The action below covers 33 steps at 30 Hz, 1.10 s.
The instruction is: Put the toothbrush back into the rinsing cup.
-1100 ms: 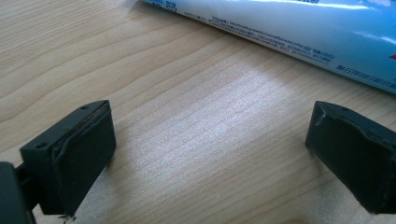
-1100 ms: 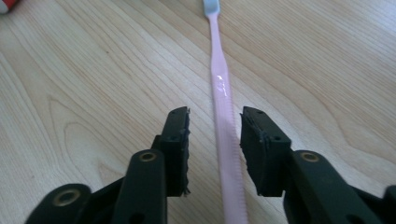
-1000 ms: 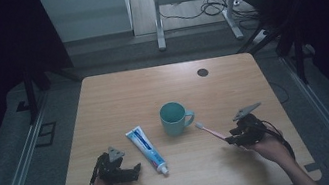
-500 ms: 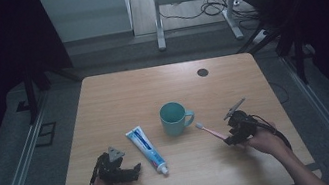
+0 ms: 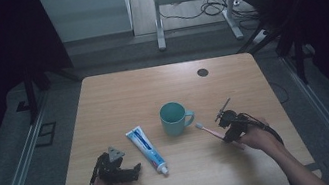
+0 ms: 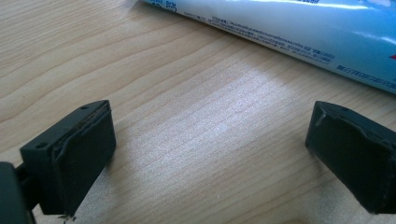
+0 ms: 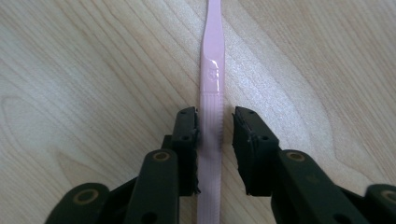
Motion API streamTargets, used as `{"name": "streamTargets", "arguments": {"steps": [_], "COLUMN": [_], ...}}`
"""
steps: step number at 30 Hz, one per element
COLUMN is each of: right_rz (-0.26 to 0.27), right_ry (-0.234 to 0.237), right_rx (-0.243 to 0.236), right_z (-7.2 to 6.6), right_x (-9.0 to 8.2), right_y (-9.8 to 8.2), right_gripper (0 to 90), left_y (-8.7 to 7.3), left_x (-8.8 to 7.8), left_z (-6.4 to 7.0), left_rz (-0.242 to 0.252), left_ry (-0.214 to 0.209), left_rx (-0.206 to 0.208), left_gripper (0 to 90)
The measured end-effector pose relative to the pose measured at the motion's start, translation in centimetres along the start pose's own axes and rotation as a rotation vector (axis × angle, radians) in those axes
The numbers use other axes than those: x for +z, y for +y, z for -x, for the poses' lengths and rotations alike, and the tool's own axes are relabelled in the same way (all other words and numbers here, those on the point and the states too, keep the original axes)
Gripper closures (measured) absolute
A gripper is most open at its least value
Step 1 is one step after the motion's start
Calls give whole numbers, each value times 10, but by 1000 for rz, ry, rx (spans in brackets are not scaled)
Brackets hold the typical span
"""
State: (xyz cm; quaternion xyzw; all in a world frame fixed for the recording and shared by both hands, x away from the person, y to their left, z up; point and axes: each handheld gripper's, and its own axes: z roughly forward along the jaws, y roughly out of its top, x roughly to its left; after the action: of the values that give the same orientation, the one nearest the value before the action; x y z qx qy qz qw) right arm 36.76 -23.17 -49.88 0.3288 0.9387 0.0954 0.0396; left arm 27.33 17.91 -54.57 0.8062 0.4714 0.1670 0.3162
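Pink toothbrush lying flat on the wooden table, near the right side, bristle end pointing toward a teal mug at the centre. Right gripper low over the handle, fingers straddling it and just closing in: one pad seems to touch the handle, a slim gap left on the other side, so not yet clenched. Best done by keeping the handle centred between the pads, squeezing evenly, then lifting straight up so the brush does not twist or skid. Left gripper resting at the near left, fingers spread wide with nothing between, toothpaste tube just beside.
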Motion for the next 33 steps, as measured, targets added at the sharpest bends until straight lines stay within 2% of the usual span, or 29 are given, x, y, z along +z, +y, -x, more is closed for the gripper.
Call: {"name": "streamTargets", "arguments": {"steps": [5, 10, 14, 18, 26, 33], "right_rz": [-7, -10, -36, -41, -9, 41], "right_ry": [14, 25, 39, 22, 6, 3], "right_rx": [9, 14, 18, 17, 19, 43], "right_z": [1, 2, 5, 5, 6, 12], "right_x": [2, 3, 3, 3, 0, -12], "right_y": [5, 6, 9, 11, 8, 4], "right_gripper": [775, 784, 786, 787, 787, 788], "left_y": [0, 0, 0, 0, 0, 0], "left_x": [0, 0, 0, 0, 0, 0], "left_z": [0, 0, 0, 0, 0, 0], "left_rz": [0, 0, 0, 0, 0, 0], "left_ry": [0, 0, -1, -1, -1, -1], "left_rx": [0, 0, 0, 0, 0, 0], "left_gripper": [17, 17, 16, 16, 16, 16]}}
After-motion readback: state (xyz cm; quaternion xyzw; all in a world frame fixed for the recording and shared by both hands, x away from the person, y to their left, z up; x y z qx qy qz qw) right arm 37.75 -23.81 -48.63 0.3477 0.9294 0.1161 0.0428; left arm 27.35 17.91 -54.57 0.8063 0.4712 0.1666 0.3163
